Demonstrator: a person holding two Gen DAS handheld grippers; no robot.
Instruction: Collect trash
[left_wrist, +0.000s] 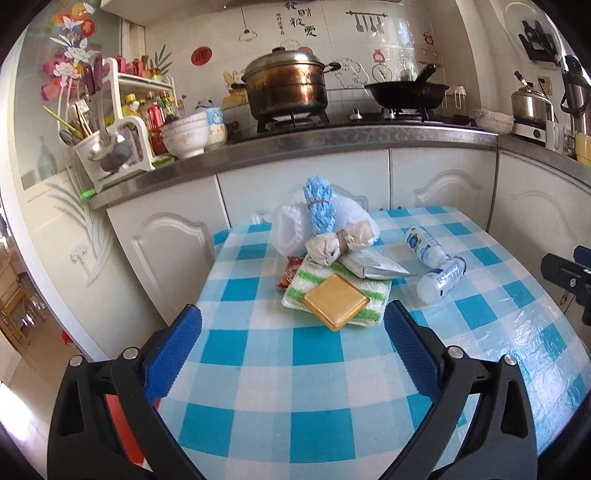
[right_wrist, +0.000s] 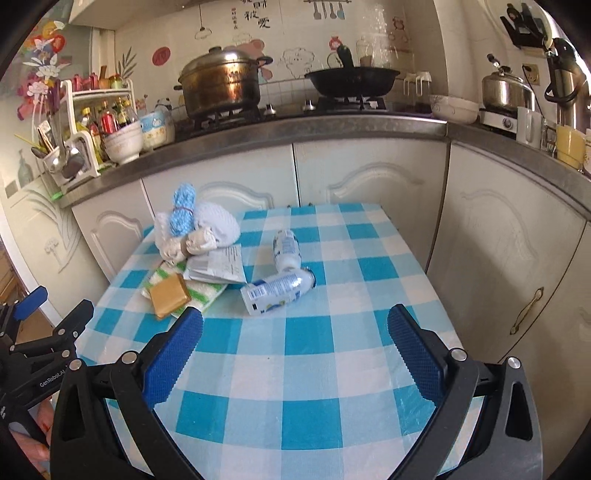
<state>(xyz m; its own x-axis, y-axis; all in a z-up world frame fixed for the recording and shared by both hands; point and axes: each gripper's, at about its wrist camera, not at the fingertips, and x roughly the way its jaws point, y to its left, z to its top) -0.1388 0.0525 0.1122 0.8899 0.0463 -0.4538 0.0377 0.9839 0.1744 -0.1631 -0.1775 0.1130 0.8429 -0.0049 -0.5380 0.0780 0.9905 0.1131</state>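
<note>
We're holding left gripper (left_wrist: 293, 321) and right gripper (right_wrist: 295, 328) spread, empty, over the counter (right_wrist: 314, 369): two bottles (right_wrist: 279, 291) (right_wrist: 286, 247), one soap bar (left_wrist: 335, 301), one cloth (left_wrist: 369, 288).

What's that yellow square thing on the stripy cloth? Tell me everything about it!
The yellow square thing is a flat, tan-yellow block with rounded corners and a raised border, looking smooth like soap or plastic; which one cannot be told. It lies flat, turned cornerwise, on the green-and-white striped cloth, on the checked tablecloth. Only the cloth touches it. Both grippers are open and away from it.
</note>
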